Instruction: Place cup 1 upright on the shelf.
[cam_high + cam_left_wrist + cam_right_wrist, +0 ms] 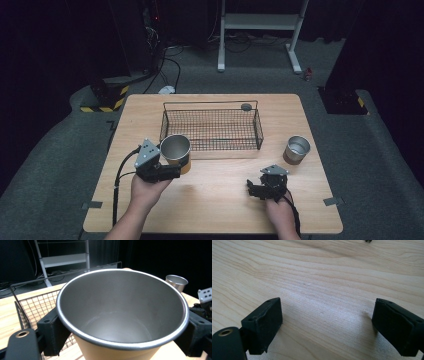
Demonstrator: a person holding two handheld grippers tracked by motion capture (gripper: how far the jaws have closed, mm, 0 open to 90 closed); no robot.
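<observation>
Landmark: wire basket (210, 126), centre-rear of wooden table (215, 200).

1. R gripper (256, 189): nearest item, front-right of basket, well apart from it, low over bare tabletop. Jaws apart, nothing between them; right gripper view has plain wood grain (324, 290) between the pads. Open board to its left, front and rear; table's front edge near behind the hand.

2. L gripper (172, 172): front-left of basket, just off its near-left corner. Jaws clamped on steel cup (175, 150), one pad each side of the wall below the rim. Left gripper view: cup (120, 315) upright, mouth up, bare inside, tan lower body, black pads pressed to both flanks.

3. Steel cup, posn: just beside basket's near-left corner, rim about level w/ the top wire; whether it touches the mesh, can't tell. Held off the board.

4. Basket: rectangular, black mesh, open top, thin rail round the rim. Near long wall stands betw. cup and the interior. Small dark round obj (246, 106) at far-right corner of the rim.

5. Second cup (297, 149): right of basket, near its near-right corner, apart from it, standing on the table. Free board betw. it and R gripper.

6. Beyond basket: strip of bare table, then rear edge; grey floor, white frame legs (295, 55), cables.
</observation>
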